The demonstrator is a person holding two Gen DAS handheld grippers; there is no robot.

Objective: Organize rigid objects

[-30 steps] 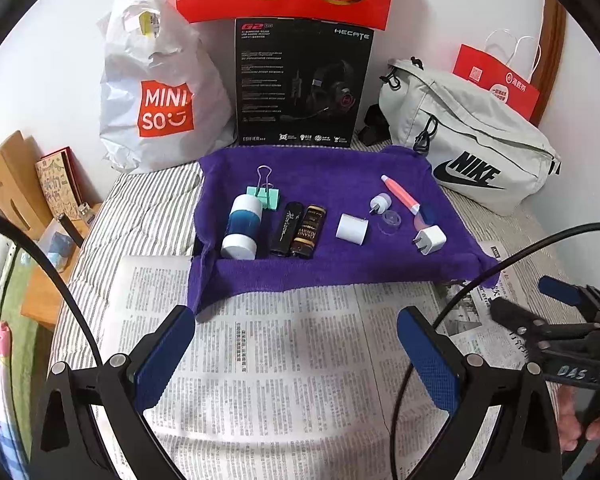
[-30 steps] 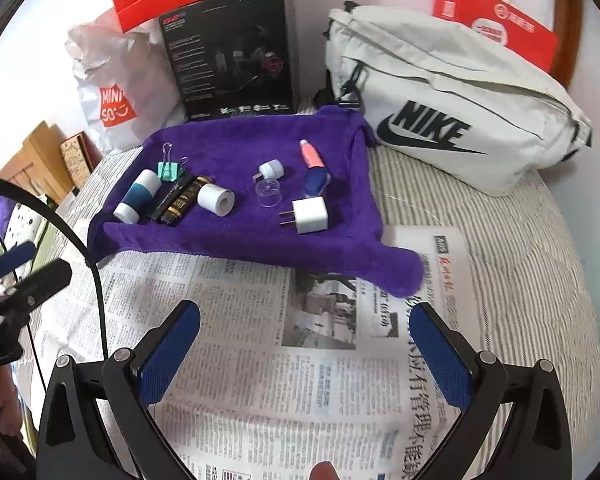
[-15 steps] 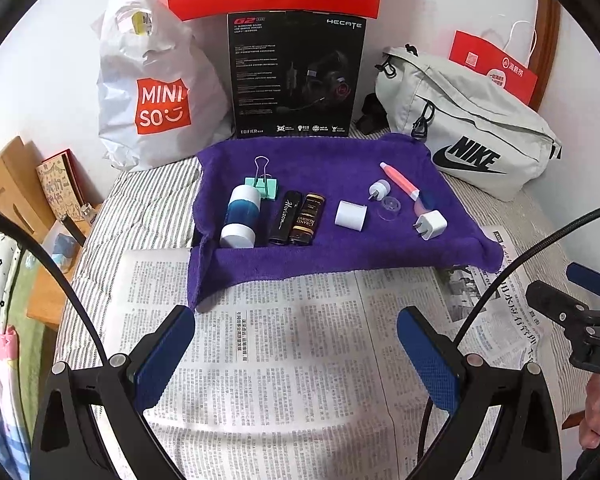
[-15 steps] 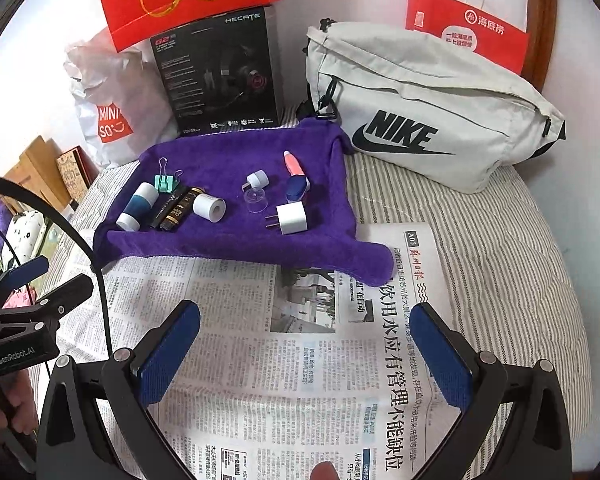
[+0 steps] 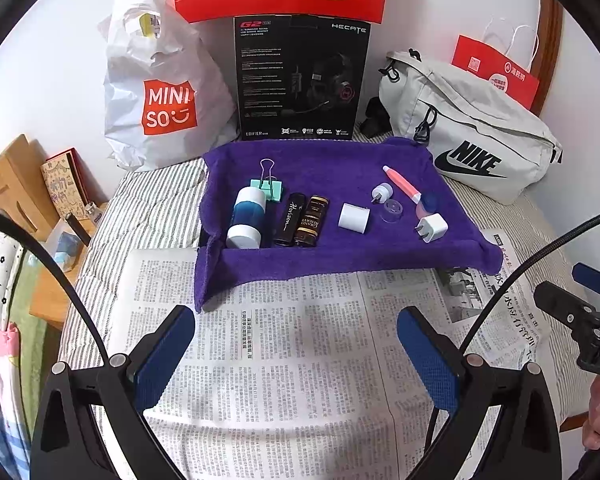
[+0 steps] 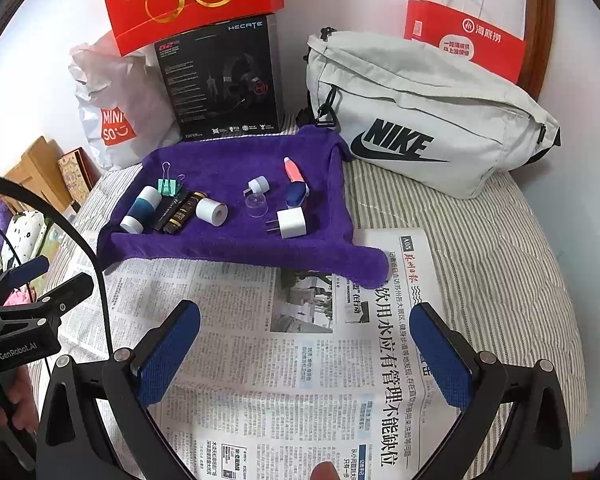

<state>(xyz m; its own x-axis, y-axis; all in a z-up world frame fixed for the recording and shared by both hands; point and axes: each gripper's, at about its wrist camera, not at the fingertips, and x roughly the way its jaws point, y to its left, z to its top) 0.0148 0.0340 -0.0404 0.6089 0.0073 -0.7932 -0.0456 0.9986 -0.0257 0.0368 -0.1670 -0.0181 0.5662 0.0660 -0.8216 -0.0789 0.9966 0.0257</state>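
Note:
A purple towel [image 5: 332, 256] [image 6: 236, 248] lies on the bed with small objects on it: a blue-and-white bottle [image 5: 247, 216] [image 6: 140, 209], a green binder clip [image 5: 269, 188], two dark tubes [image 5: 304, 220], a white roll [image 5: 354, 218] [image 6: 212, 211], a clear cap [image 5: 393, 210], a small white cap [image 5: 381, 192], a pink tube [image 5: 402, 186] [image 6: 294, 172] and a white charger plug [image 5: 434, 228] [image 6: 292, 222]. My left gripper [image 5: 296, 354] is open and empty above the newspaper, short of the towel. My right gripper [image 6: 306, 350] is open and empty too.
Newspaper [image 5: 284, 360] covers the striped bed in front of the towel. Behind stand a Miniso bag [image 5: 160, 92], a black headset box [image 5: 300, 80], a grey Nike bag [image 5: 472, 148] and red paper bags [image 6: 464, 40]. A wooden bedside table [image 5: 16, 184] is at left.
Both grippers have drawn back and up from the towel, so the objects look smaller and farther. Both stay open and empty. The objects have not moved.

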